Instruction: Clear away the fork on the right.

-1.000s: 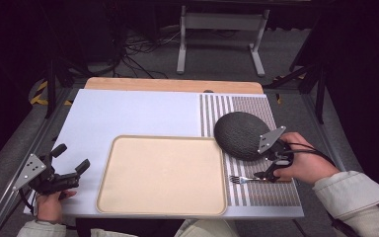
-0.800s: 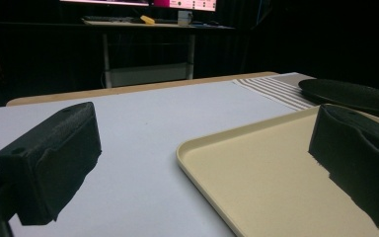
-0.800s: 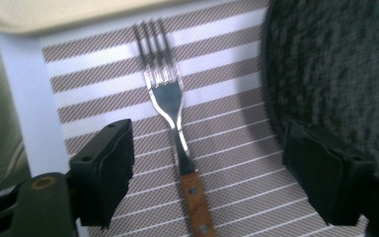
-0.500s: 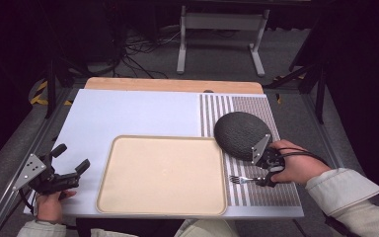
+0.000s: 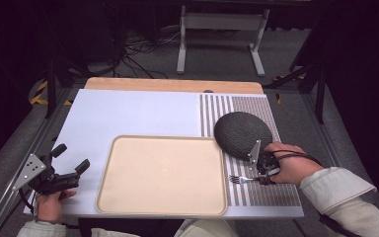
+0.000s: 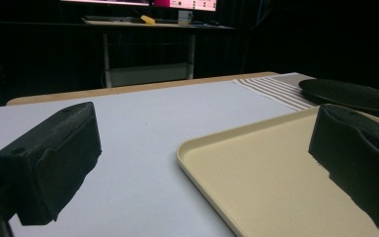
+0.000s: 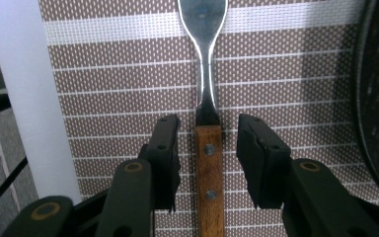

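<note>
Right gripper [image 7: 207, 148] low over striped placemat [image 7: 108, 98], jaws narrowly apart, straddling wooden handle of fork [image 7: 208, 163] without touching. Fork flat on mat, tines toward beige tray [image 5: 161, 174], just beside dark round plate [image 5: 242, 133]. Left gripper [image 6: 202, 163] at table's near left edge, jaws wide, holding nothing, aimed across white table [image 6: 128, 128] and tray corner.
</note>
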{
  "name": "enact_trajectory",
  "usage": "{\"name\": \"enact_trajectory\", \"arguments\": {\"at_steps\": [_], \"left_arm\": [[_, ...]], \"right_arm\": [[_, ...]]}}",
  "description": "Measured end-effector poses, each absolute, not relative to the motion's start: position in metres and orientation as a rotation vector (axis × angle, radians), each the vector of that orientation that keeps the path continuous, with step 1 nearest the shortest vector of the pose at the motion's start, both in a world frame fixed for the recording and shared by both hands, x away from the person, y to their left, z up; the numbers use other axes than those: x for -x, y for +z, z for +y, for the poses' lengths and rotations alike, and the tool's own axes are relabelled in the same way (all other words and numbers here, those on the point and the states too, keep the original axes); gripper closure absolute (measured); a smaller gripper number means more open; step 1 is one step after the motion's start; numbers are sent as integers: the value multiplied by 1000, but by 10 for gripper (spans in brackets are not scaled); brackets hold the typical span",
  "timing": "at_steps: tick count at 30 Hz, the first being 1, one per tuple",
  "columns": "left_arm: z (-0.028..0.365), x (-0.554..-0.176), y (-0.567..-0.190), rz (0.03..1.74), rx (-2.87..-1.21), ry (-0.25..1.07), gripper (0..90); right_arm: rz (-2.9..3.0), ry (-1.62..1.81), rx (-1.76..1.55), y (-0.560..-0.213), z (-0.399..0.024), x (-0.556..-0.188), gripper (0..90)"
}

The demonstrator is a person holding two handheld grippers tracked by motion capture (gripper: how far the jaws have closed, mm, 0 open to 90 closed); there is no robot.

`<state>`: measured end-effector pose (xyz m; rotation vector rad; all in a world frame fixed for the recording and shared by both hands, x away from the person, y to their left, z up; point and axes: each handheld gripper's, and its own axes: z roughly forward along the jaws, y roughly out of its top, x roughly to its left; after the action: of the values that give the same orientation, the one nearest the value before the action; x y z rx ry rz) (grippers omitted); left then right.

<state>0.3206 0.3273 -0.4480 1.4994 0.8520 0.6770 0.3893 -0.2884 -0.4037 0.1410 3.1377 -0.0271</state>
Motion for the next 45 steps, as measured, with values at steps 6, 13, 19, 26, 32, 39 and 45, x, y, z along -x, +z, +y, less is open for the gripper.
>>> {"name": "enact_trajectory", "arguments": {"at_steps": [6, 13, 19, 26, 32, 39, 45], "left_arm": [[328, -320, -448, 854, -1500, 678, 0], [328, -320, -448, 856, -1499, 678, 0], [329, -320, -448, 855, -1499, 680, 0], [329, -320, -448, 857, -1494, 678, 0], [329, -320, -448, 856, -1495, 678, 0], [329, -320, -448, 856, -1496, 678, 0], [329, -320, -448, 855, -1496, 678, 0]], "right_arm": [[3146, -95, -89, -409, -287, -392, 739], [3151, -123, -63, -410, -285, -391, 774], [3145, -125, -53, -408, -285, -389, 775], [3129, -85, -84, -395, -285, -387, 776], [3105, -33, -120, -379, -282, -387, 776], [3075, 52, -165, -363, -278, -387, 776], [3058, 134, -225, -352, -275, -387, 776]]}}
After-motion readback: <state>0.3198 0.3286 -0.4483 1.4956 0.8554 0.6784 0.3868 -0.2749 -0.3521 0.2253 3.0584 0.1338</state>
